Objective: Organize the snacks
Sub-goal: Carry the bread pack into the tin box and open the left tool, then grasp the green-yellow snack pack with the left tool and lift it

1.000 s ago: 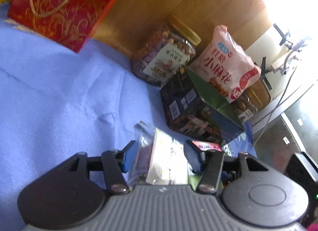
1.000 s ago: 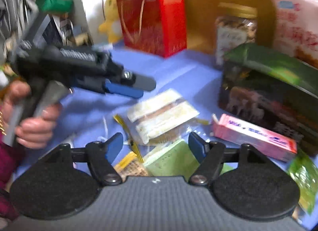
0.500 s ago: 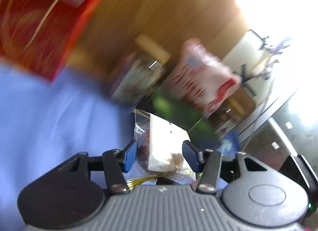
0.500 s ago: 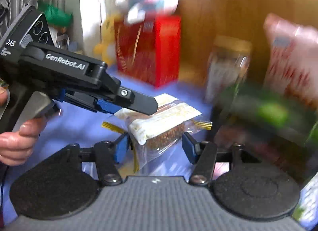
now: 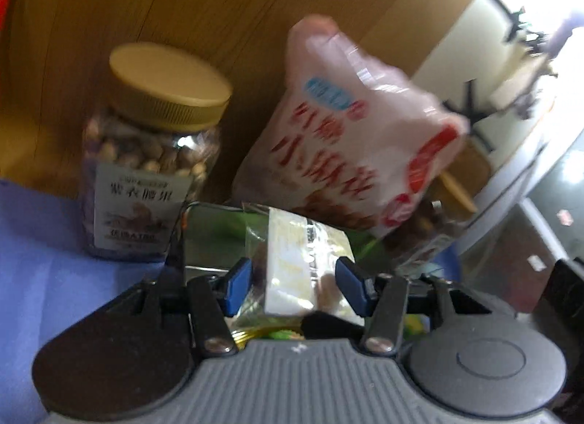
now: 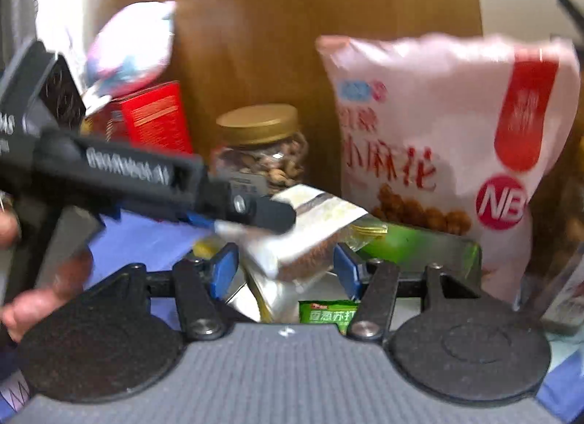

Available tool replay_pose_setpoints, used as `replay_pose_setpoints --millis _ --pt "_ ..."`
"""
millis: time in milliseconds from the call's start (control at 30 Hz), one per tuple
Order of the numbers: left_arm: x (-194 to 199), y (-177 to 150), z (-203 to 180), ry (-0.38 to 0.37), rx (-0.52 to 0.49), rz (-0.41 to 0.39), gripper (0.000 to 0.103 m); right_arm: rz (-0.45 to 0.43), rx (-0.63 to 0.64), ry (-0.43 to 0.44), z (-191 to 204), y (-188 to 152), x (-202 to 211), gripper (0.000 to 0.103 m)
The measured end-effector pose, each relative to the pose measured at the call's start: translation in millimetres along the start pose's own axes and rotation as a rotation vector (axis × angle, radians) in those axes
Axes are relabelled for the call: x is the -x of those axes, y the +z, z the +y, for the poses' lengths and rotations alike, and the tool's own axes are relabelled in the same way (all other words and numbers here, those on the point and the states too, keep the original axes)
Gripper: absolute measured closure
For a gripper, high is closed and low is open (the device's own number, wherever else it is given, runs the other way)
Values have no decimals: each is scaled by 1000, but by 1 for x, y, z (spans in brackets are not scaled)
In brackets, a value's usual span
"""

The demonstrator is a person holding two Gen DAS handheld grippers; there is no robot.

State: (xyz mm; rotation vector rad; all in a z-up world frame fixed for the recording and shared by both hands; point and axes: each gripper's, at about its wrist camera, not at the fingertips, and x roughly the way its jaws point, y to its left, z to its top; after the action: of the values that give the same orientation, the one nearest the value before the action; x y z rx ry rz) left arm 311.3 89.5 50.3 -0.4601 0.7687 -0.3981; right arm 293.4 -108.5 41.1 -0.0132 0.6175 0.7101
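1. L gripper [image 5: 295, 289] is clamped on the clear cake packet [image 5: 303, 259]. Blue pads press both its sides, and it hangs up off the cloth, just in front of the green tin [image 5: 215, 237].
2. In the R cam the same cake packet [image 6: 310, 237] sits just left of the green tin [image 6: 419, 245]. The L gripper [image 6: 262, 217] reaches in from further left and bites the wrapper's pale end.
3. R gripper [image 6: 284, 274] has its jaws spread, pads either side of the packet's brown end. No squeeze visible, and blur hides whether they touch.
4. My read: this is a carry or handover step, with the packet headed for the row by the tin. Task is early, I'd say, since a small green sachet [image 6: 325, 314] lies loose just in front of the tin.
5. Behind the tin stands the pink bag [image 6: 438, 153]. Behind and left of the tin is the gold-lid nut jar [image 6: 262, 153], with the red box [image 6: 153, 124] further left still.
6. To do it well:
   - Keep the L grip light, bc the wrapper is soft and the cake inside prob crumbles.
   - If R takes over, close on the firm middle, not the crimped end. Release L only after R has it.
   - Keep it level and set it flat beside the tin.
   - Stay clear of the pink bag, which leans and looks easy to topple.
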Motion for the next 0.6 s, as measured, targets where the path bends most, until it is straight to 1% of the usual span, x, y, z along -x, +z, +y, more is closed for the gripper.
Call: replay_pose_setpoints --millis 33,67,133,167,233,300,367,467,533,600 --pt "-5 0 2 16 0 4 54 9 -4 11 -1 2 -6 41" --pt "-6 0 3 28 -15 -13 55 14 0 16 -3 3 -12 41" --pt "-5 0 3 32 -11 -15 55 17 12 21 2 1 -20 41" --pt "-3 1 2 30 -7 -22 55 14 13 23 3 0 -20 41" --pt "11 -3 -3 25 -30 -52 53 -9 -1 29 2 -1 -10 41" --pt "26 -4 -14 17 -61 -101 53 -58 -29 32 -2 -3 10 41" --pt "48 -12 -20 -17 -78 -143 51 -124 -53 30 -7 -8 43 41" --pt "78 -32 -21 -59 -82 -167 51 -205 -91 15 -17 -27 90 41" --pt "92 -49 -17 -76 -74 -167 51 -222 -119 -12 -21 -47 114 41" --pt "97 -66 -12 -67 -54 -153 51 -210 -146 -58 -25 -71 127 41"
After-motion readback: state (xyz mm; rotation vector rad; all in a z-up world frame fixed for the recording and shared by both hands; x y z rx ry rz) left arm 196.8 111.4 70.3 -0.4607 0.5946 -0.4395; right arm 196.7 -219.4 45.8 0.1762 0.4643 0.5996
